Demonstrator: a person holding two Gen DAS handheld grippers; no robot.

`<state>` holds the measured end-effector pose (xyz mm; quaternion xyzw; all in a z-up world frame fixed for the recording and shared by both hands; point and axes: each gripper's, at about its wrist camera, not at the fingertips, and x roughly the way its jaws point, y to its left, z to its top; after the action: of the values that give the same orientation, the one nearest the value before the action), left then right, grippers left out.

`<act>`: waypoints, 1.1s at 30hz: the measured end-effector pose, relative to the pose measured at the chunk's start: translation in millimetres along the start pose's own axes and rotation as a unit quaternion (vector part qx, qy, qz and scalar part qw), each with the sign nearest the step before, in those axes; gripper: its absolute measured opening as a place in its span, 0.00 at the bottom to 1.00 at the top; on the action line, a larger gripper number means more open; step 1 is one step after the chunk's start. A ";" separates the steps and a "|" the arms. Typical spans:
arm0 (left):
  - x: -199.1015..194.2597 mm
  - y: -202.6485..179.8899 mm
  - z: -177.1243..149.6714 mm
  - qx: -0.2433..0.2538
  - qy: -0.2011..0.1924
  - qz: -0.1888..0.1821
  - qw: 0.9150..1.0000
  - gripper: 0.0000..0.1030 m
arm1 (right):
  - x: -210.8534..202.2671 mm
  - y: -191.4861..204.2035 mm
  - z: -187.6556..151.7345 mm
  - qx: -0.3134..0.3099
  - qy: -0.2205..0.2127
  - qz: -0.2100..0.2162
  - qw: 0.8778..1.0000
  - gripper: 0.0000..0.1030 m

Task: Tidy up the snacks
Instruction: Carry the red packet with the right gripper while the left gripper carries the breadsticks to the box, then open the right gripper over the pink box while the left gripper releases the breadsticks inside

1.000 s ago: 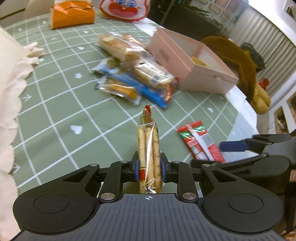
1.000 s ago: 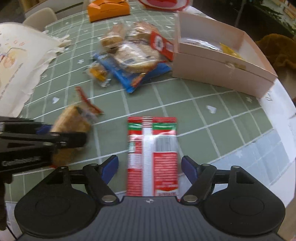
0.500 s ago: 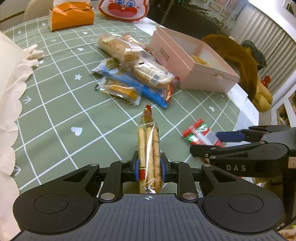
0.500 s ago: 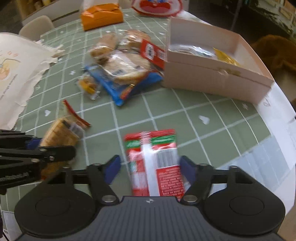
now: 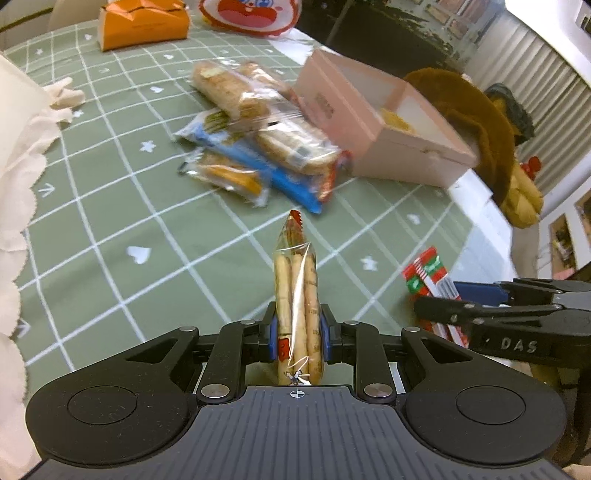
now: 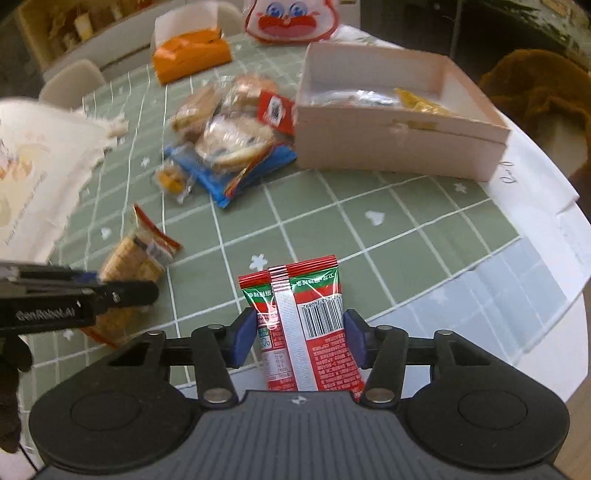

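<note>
My left gripper (image 5: 297, 325) is shut on a clear packet of biscuit sticks (image 5: 295, 280), held on edge above the green checked tablecloth (image 5: 110, 229). In the right wrist view my right gripper (image 6: 299, 328) has its jaws closing, and both blue pads touch the sides of a red and green snack packet (image 6: 295, 295) between them. That packet (image 5: 424, 273) also pokes out ahead of the right gripper (image 5: 461, 299) in the left wrist view. An open pink box (image 6: 388, 147) with a few packets inside stands further back. A pile of wrapped snacks (image 6: 229, 147) lies to its left.
A white cloth bag (image 5: 14, 166) covers the table's left side. At the far edge are an orange box (image 5: 144, 22) and a red and white cartoon bag (image 5: 251, 14). A brown plush (image 5: 480, 122) sits behind the pink box. White paper (image 6: 535, 206) lies at the table's right rim.
The right gripper's jaws have closed from wide apart onto the red and green packet, and it has shifted with the packet. The left gripper still holds the biscuit sticks.
</note>
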<state>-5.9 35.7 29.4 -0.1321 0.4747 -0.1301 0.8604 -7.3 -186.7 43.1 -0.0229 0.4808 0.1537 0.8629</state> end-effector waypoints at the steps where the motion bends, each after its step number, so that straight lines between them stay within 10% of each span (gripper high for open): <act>1: -2.9 -4.6 2.9 0.001 -0.003 -0.006 1.000 0.25 | -7.9 -4.3 1.6 0.005 -0.010 0.003 1.000 0.49; 18: -64.3 -110.1 185.6 0.093 -0.152 -0.084 0.980 0.25 | -172.2 -68.0 173.0 -0.010 -0.243 -0.032 0.969 0.46; 24: -35.2 -124.3 215.7 0.075 -0.136 -0.115 0.981 0.25 | -148.0 -86.2 211.3 -0.010 -0.218 -0.026 0.976 0.46; 28: 39.3 -99.8 232.5 -0.012 -0.051 -0.177 0.983 0.26 | -101.0 -97.8 222.6 0.010 -0.177 -0.022 0.984 0.46; 33: 104.0 -71.8 222.2 -0.026 -0.009 -0.097 0.995 0.26 | -15.8 -128.7 234.0 0.102 -0.066 0.013 0.993 0.50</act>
<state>229.8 -44.5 87.5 -0.2010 0.4548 -0.1997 0.8443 214.5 -269.2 168.0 0.0813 0.4363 0.1165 0.8885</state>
